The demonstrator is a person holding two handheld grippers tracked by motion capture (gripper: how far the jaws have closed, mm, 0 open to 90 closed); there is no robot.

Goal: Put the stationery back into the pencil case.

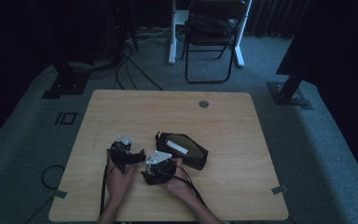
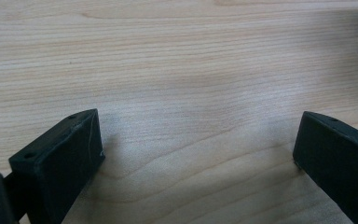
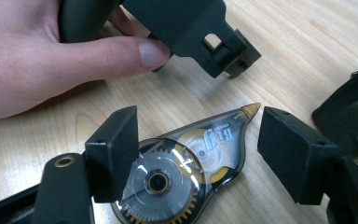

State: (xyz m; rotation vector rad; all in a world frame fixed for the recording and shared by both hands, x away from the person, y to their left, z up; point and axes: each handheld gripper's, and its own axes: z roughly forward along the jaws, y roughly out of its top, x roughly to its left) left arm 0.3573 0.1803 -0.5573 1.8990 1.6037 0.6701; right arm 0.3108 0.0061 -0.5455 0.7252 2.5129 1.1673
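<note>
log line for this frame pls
left gripper: open, empty | right gripper: open over correction tape dispenser | pouch: on table

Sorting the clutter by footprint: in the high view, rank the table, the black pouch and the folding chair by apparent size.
1. table
2. folding chair, though it stands farther from the camera, so its true size is unsure
3. black pouch

High view dim and murky; both gripper views bright, sharp, softly shadowed.

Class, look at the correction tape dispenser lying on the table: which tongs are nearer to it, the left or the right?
Right. The right tongs stand open astride the correction tape dispenser, not gripping it. The left tongs hover open over bare table, a little beyond it.
</note>
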